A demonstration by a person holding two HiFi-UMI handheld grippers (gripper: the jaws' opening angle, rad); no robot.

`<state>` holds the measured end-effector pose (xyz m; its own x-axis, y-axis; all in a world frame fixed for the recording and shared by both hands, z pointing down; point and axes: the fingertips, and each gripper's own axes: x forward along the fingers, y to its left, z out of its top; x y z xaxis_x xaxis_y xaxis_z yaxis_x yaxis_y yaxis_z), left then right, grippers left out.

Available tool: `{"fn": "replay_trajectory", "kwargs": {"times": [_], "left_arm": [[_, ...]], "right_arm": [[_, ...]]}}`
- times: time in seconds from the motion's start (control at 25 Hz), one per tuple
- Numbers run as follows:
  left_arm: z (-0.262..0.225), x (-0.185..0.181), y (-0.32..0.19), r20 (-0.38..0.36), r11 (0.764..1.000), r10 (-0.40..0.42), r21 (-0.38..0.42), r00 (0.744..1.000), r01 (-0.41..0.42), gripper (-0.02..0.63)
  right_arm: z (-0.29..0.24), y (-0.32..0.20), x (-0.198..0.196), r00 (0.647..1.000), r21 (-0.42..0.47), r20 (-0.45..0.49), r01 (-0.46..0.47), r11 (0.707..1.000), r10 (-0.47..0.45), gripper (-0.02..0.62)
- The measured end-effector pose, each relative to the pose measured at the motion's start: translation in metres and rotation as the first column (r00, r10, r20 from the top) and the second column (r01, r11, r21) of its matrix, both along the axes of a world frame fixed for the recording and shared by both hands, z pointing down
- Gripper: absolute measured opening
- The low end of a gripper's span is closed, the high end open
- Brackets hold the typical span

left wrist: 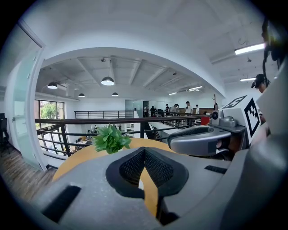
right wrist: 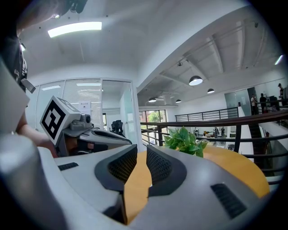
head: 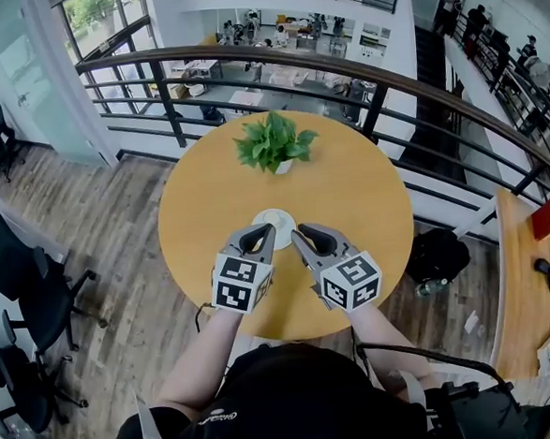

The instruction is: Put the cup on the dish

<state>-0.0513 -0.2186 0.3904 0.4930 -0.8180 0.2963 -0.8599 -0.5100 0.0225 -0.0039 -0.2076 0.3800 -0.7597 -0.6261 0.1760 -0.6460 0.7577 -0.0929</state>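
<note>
A white round dish [head: 276,227] lies near the middle of the round wooden table [head: 373,207]. A smaller ring shows at its centre; whether that is the cup I cannot tell from above. My left gripper [head: 262,233] hovers at the dish's near left edge, jaws shut and empty; in the left gripper view its pads [left wrist: 144,151] meet, with a white sliver of dish below them. My right gripper [head: 298,233] hangs at the dish's near right edge. Its pads [right wrist: 141,148] stand almost together with nothing between them.
A small potted green plant [head: 274,144] stands on the table's far side, beyond the dish. A dark railing [head: 340,69] curves behind the table, above a lower floor. Black office chairs [head: 21,278] are at the left, and a second wooden table [head: 528,271] at the right.
</note>
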Motion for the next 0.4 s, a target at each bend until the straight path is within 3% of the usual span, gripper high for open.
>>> {"fn": "replay_trajectory", "kwargs": {"times": [0.4], "left_arm": [[0.0063,0.0020,-0.0012,-0.002,1.000,0.007,-0.011,1.000,-0.007,0.006]], "right_arm": [[0.0060,-0.0002,-0.0011,1.000,-0.012,-0.002,0.006,1.000,-0.006,0.060]]}}
